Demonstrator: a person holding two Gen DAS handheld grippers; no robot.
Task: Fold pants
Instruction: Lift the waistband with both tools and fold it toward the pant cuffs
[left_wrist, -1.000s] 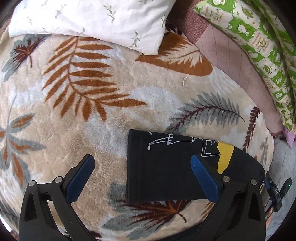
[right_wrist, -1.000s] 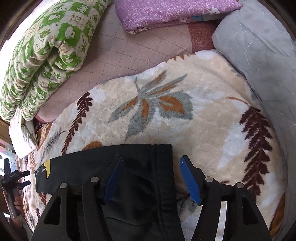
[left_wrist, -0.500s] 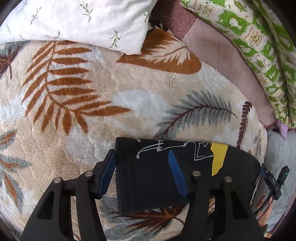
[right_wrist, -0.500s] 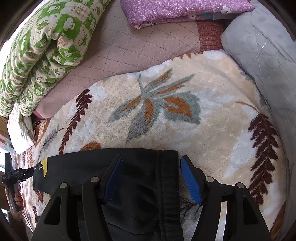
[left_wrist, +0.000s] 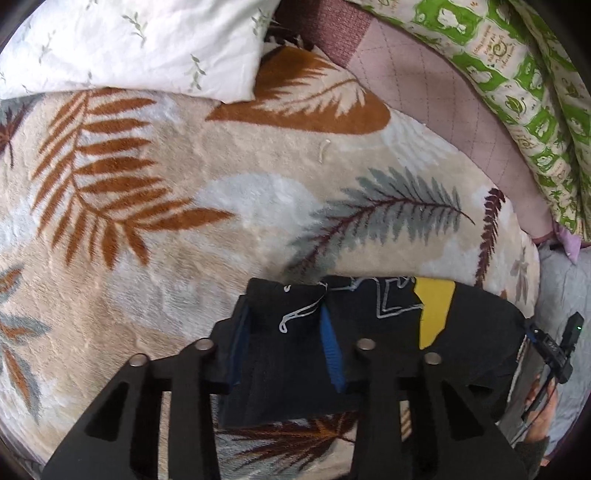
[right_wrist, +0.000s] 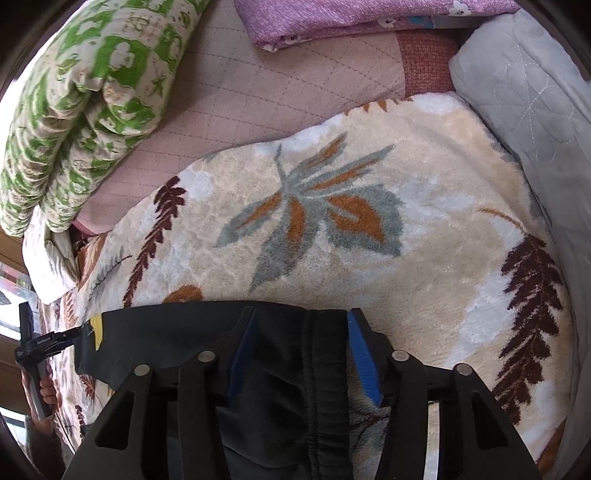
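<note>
Pants gripped at both ends, ready for the next fold

Pants (left_wrist: 369, 332), black with a white line drawing and a yellow patch (left_wrist: 434, 310), lie as a narrow folded strip on the leaf-pattern blanket (left_wrist: 184, 206) that covers the bed. A white pillow (left_wrist: 129, 44) and a green-printed quilt (left_wrist: 528, 81) lie further back, well apart from the pants.

The left gripper (left_wrist: 286, 343) was spread wide a second ago, with only one finger over the cloth. Now its jaws have just been closing, and the end of the strip is bunched up between the blue pads (left_wrist: 332, 354); the cloth rises in a small ridge there, so I judge it is pinched.

The right gripper (right_wrist: 301, 354) stands over the other end, where the thick waistband seam (right_wrist: 325, 369) runs between the fingers. Its jaws have also just been closing. The cloth is between them, but a gap of blanket shows beside the right pad, so I cannot tell if they press the cloth yet.

In my judgement, both ends are nearly secured, so the person can soon lift and bring one end over the other. If the right side is not firm, that end may slip during the lift.
</note>
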